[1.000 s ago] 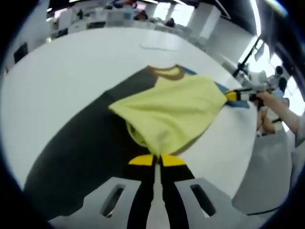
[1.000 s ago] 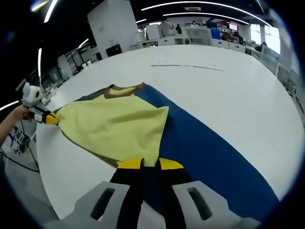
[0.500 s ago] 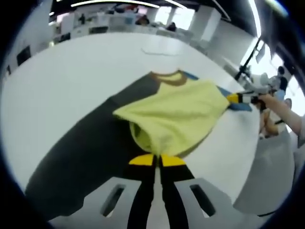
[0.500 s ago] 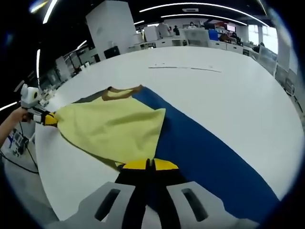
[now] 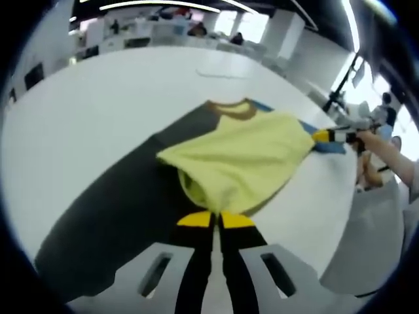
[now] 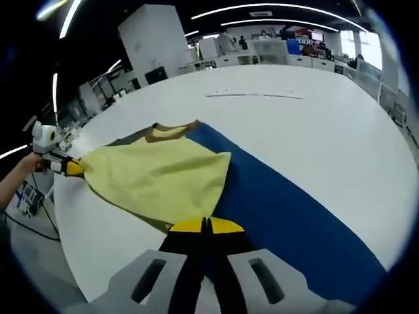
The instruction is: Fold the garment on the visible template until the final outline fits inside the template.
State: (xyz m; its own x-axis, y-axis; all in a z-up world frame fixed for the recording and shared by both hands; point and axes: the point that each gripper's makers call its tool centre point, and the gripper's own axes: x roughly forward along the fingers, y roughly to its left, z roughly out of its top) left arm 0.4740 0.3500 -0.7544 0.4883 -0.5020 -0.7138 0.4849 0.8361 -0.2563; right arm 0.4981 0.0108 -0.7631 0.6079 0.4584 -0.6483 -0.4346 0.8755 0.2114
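Garment (image 5: 239, 163) lies stretched between both tongs — left gripper (image 5: 215, 219) and right gripper (image 6: 205, 225) each clamped shut on a yellow edge, cloth running straight ahead of the jaws. Long axis follows the dark/blue template (image 6: 288, 203) underneath; next fold prob. goes across it.

Right hand-held gripper (image 6: 207, 224) clamps yellow garment (image 6: 160, 179) over blue template (image 6: 288, 212).

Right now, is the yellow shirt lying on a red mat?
No. In the right gripper view the shirt lies partly on a blue mat spread over the white table.
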